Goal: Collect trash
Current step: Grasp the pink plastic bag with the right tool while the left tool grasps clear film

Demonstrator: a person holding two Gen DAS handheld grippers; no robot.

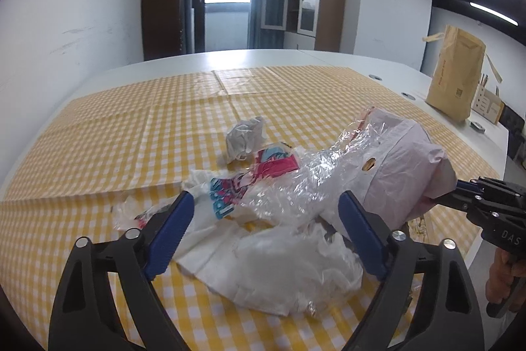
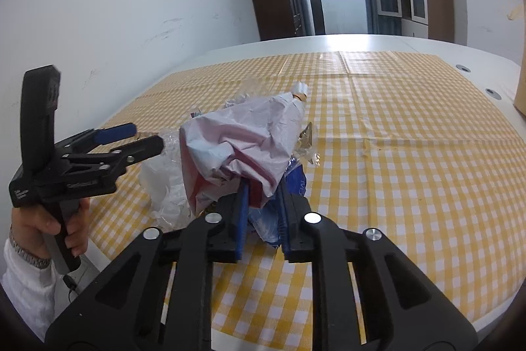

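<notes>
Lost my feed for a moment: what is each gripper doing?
Left gripper: open, jaws astride the white plastic bag, not pressing.
Right gripper: shut on the pink bag.

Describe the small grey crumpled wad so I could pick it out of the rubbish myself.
On the yellow-and-white checked tablecloth, find the heap of plastic wrappers in the middle. Just beyond the pink-and-blue printed wrapper, on the heap's far edge, sits the small grey crumpled wad. It alone is dull grey and balled up; its neighbours are clear, white or printed sheets.
</notes>
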